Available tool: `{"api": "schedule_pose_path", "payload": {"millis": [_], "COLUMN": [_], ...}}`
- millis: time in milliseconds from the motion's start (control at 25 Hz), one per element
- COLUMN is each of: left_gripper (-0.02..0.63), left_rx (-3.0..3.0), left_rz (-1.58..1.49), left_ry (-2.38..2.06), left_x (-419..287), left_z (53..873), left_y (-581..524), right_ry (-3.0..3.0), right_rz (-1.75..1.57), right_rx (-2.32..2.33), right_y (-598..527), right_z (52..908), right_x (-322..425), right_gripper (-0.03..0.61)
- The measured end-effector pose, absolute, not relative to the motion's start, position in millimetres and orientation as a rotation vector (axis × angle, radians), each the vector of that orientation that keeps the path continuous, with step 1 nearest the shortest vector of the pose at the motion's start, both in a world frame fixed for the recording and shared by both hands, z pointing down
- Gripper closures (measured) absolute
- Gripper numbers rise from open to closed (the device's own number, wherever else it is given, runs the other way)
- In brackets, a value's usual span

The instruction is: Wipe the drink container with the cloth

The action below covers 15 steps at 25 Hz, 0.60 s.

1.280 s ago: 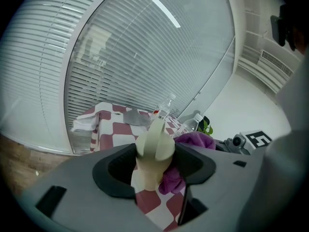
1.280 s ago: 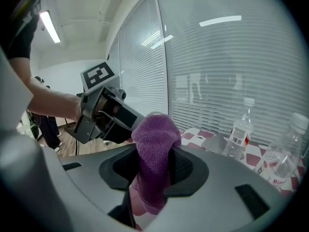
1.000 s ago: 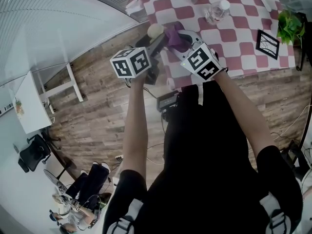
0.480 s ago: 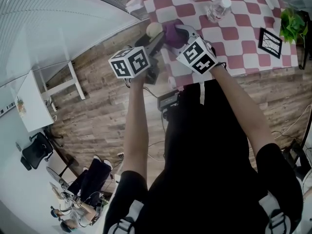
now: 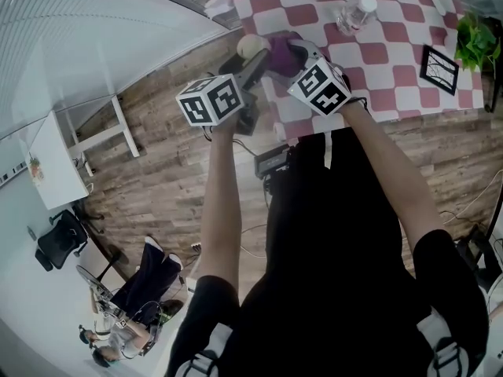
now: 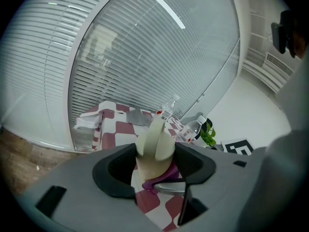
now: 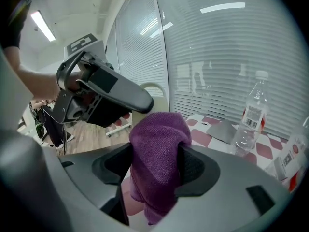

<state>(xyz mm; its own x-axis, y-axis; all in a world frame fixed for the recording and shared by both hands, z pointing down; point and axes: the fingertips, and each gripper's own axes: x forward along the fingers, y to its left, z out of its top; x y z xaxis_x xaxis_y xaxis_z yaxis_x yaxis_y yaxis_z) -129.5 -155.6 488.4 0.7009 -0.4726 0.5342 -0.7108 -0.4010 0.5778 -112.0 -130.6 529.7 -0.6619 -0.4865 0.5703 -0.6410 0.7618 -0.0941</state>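
A pale cream drink container (image 6: pixel 154 146) with a handle stands upright between the jaws of my left gripper (image 6: pixel 155 166), which is shut on it. In the head view the container (image 5: pixel 250 46) is held over the near left corner of the table. My right gripper (image 7: pixel 155 170) has a bunched purple cloth (image 7: pixel 157 158) between its jaws. Those jaws are opening, and the cloth still fills the gap and touches both pads. The cloth (image 5: pixel 279 53) lies against the container's right side. Behind the cloth, the right gripper view shows the container's top (image 7: pixel 153 87).
The red-and-white checkered table (image 5: pixel 377 53) carries a clear water bottle (image 5: pixel 351 18), a black-framed card (image 5: pixel 436 69), a green plant (image 5: pixel 471 42) and a grey cloth (image 7: pixel 222 129). Wood floor lies below, with a white table (image 5: pixel 47 163) at the left.
My right gripper has moved up and to the left, bringing the purple cloth against the container. The left gripper and the container have stayed almost still.
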Motion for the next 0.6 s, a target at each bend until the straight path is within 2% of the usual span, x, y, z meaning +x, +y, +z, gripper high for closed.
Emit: {"api": "schedule_pose_path", "payload": {"millis": [600], "left_gripper": [0.344], "left_rx": [2.075], "left_rz": [0.357], "left_ry": [-0.899], "left_x": [-132], "left_z": [489], "left_y": [-154], "right_ry": [-2.274], "right_rz": [0.457], "right_rx": [0.777], "right_y": [-108], "right_z": [591], "right_x": [-88], "right_gripper": [0.296]}}
